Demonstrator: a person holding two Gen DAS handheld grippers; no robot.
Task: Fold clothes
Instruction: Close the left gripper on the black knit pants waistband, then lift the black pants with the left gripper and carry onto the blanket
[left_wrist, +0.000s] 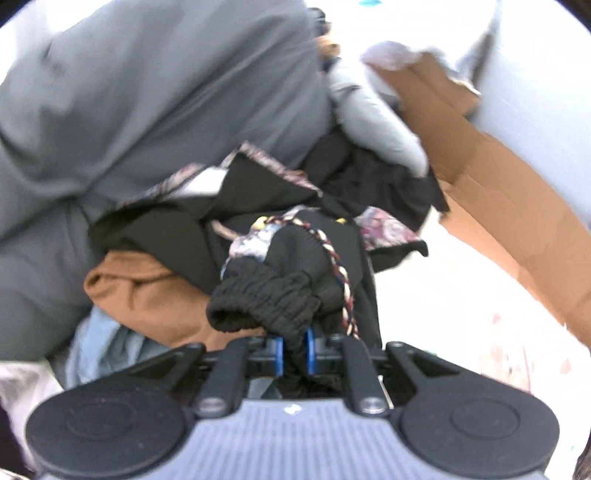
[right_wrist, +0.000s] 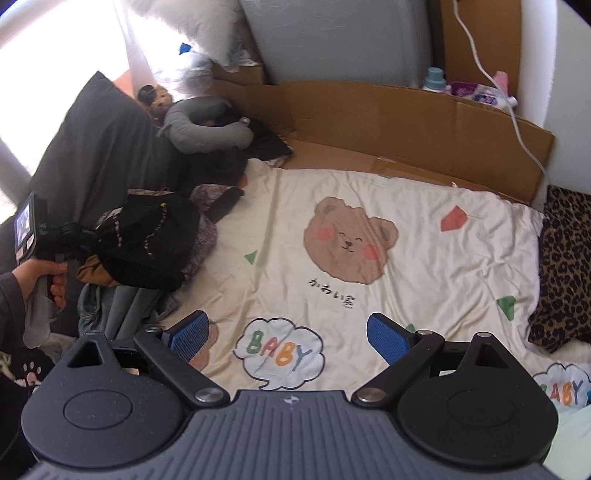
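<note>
Pinching the black garment (left_wrist: 291, 291) by its ribbed hem, the left tongs (left_wrist: 294, 349) hold it over the pile (right_wrist: 122, 295) at nine o'clock on the bed (right_wrist: 369, 295). Right tongs (right_wrist: 284, 334) hover spread, empty. Picking-up step; next it probably needs laying flat on the blanket.

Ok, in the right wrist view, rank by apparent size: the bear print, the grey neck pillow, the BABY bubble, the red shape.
1. Bear print
2. Neck pillow and BABY bubble: look alike, and the bubble lies nearer the camera, so not ranked
3. Red shape
</note>
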